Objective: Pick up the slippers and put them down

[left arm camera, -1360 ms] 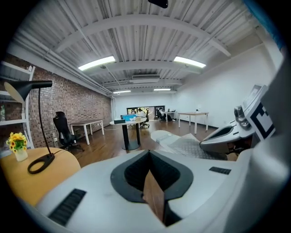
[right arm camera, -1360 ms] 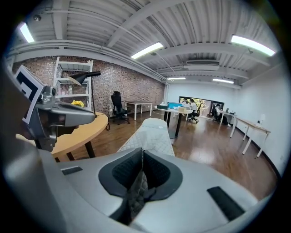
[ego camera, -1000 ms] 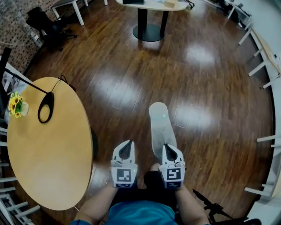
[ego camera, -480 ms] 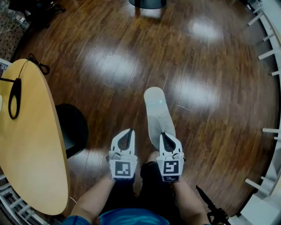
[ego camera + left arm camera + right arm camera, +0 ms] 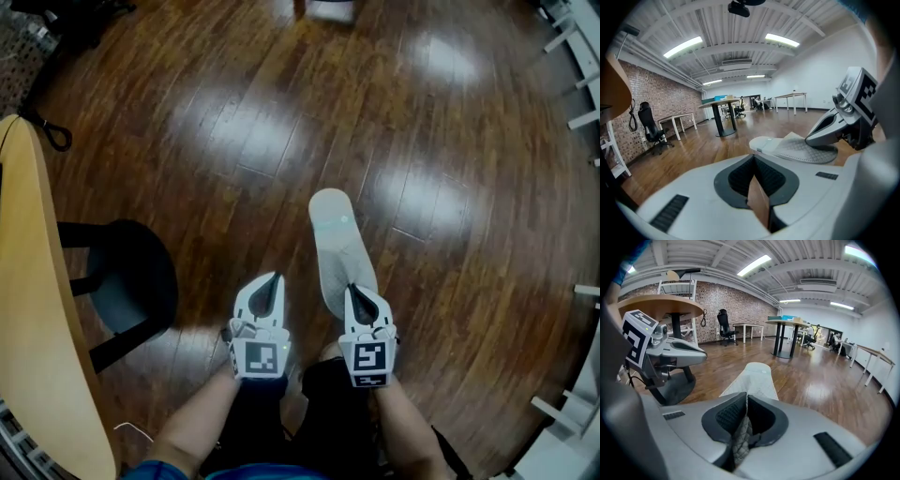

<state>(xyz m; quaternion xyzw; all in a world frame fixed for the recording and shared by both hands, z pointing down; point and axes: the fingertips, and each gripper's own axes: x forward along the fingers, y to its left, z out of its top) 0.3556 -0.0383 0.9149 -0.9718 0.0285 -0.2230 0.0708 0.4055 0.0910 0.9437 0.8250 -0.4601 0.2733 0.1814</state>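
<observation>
A long grey slipper (image 5: 333, 239) stretches forward over the dark wood floor, sole side showing a quilted texture. My right gripper (image 5: 354, 291) is shut on its heel end; in the right gripper view the slipper (image 5: 752, 380) runs straight out from between the pads. My left gripper (image 5: 274, 278) hangs beside it on the left, jaws together, with nothing held. In the left gripper view the slipper (image 5: 797, 147) and the right gripper (image 5: 820, 136) show at the right, and only floor is seen through the slit of my own left gripper (image 5: 753, 161). No second slipper is visible.
A round wooden table (image 5: 28, 309) fills the left edge, its dark base (image 5: 131, 281) close to my left gripper. A black cable (image 5: 47, 131) lies on it. White furniture legs (image 5: 581, 122) line the right edge. A black office chair (image 5: 723, 322) stands far back by the brick wall.
Both grippers and the slipper have sunk toward the floor, side by side. The table has slid off to the left of the head view and its base has come into sight.
</observation>
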